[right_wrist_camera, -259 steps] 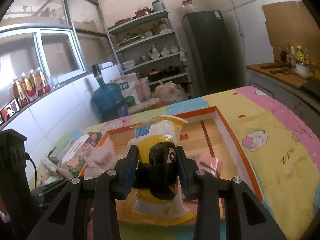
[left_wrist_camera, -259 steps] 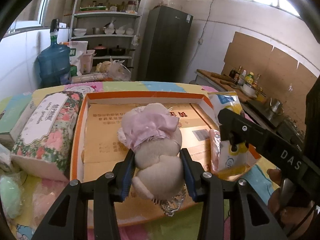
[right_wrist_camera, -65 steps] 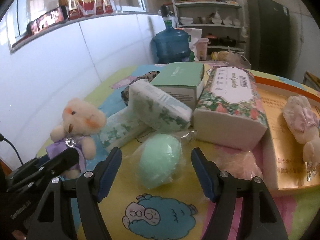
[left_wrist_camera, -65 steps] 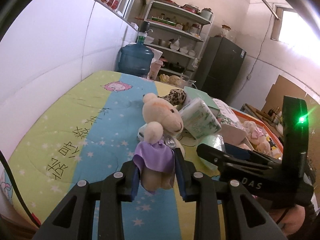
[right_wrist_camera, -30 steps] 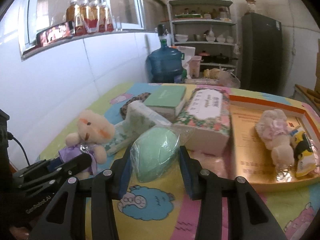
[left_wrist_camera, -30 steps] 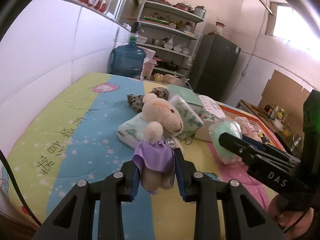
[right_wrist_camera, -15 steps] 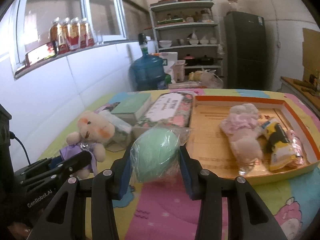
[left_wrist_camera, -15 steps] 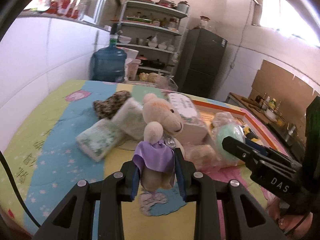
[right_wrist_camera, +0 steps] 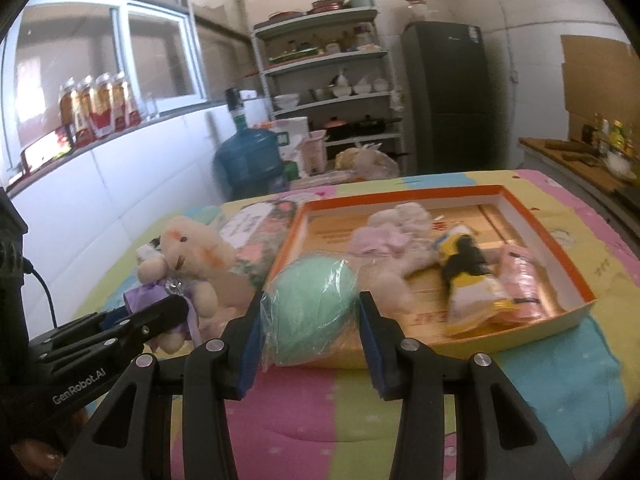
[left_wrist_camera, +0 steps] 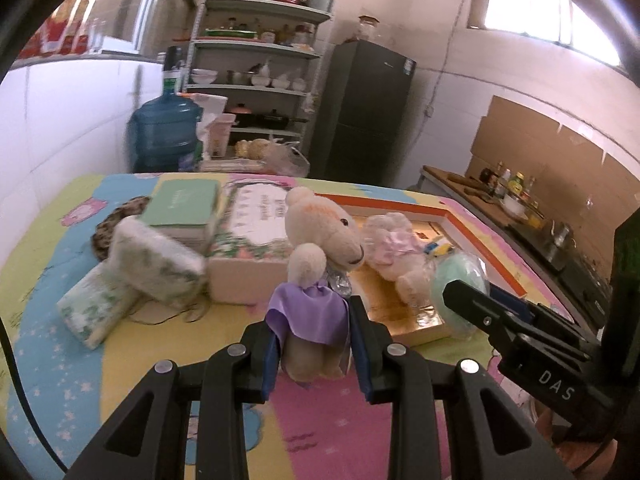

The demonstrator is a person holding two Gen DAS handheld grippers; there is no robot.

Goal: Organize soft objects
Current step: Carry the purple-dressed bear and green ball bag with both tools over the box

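Bright cartoon cloth covers the table. Left tongs squeeze the teddy bear, with the orange tray ahead to the right.

Right tongs squeeze the green bagged ball just before that tray, likely to drop it inside.

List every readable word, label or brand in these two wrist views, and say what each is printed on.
"DAS": on the right gripper, seen from the left wrist.
"GenRobot.AI": on the left gripper, seen from the right wrist.
Floral tissue box: label script too blurred to read.
Orange-rimmed box: red print on the floor unreadable.
Snack packet: unreadable.
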